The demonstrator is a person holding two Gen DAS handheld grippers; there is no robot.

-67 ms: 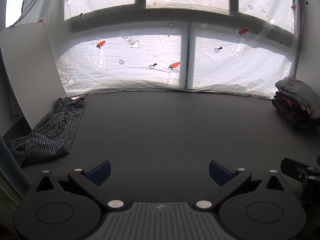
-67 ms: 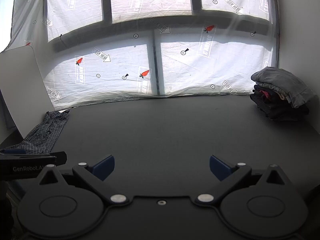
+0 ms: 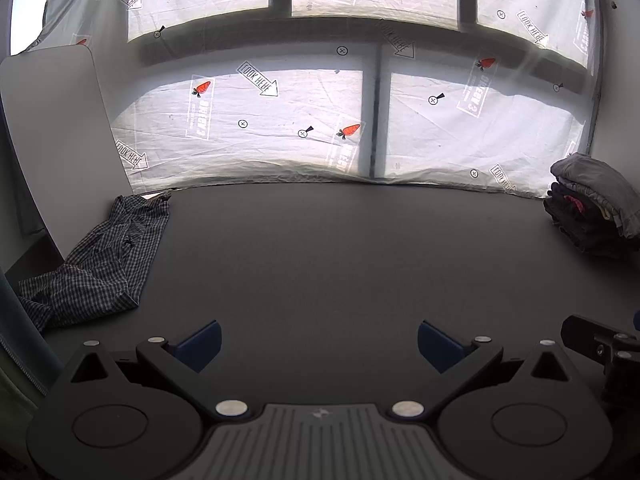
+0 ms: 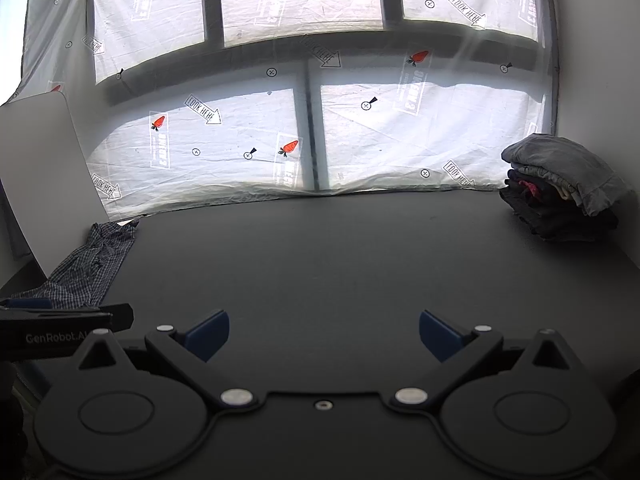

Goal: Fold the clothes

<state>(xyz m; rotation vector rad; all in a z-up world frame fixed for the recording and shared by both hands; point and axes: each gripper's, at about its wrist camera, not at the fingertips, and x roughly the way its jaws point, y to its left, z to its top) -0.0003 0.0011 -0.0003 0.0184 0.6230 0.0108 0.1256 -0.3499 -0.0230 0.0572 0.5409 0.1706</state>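
Our left hand-held gripper (image 3: 318,344) has its two blue pads spread wide apart, and nothing is between them. Our right hand-held gripper (image 4: 324,338) is spread wide too, and it also holds nothing. Both hang over the bare middle of the dark desk (image 3: 340,260).

From the left hand-held gripper, the checked shirt (image 3: 100,264) lies at about ten o'clock. It is crumpled up at the left edge of the desk, and part of it seems to hang over the side. From the right hand-held gripper it sits even further off, at about ten o'clock, small and near the corner.

We think the shirt is light and very soft. It will flop and bend when we lift it, and it will not break. A pinch on one thin layer may slip, so we would grab a thick part, like the collar or a seam at the shoulder. One hand-held gripper on each side should help us pull it flat.

At about two o'clock there is a pile of folded clothes (image 4: 560,192) near the right edge. It is well apart from the shirt.

The middle of the desk is wide and bare, so there is lots of room to spread the shirt out. A grey board (image 3: 52,140) leans close to the shirt on the left, so we should be careful there. A white printed sheet (image 3: 280,128) hangs along the far edge.
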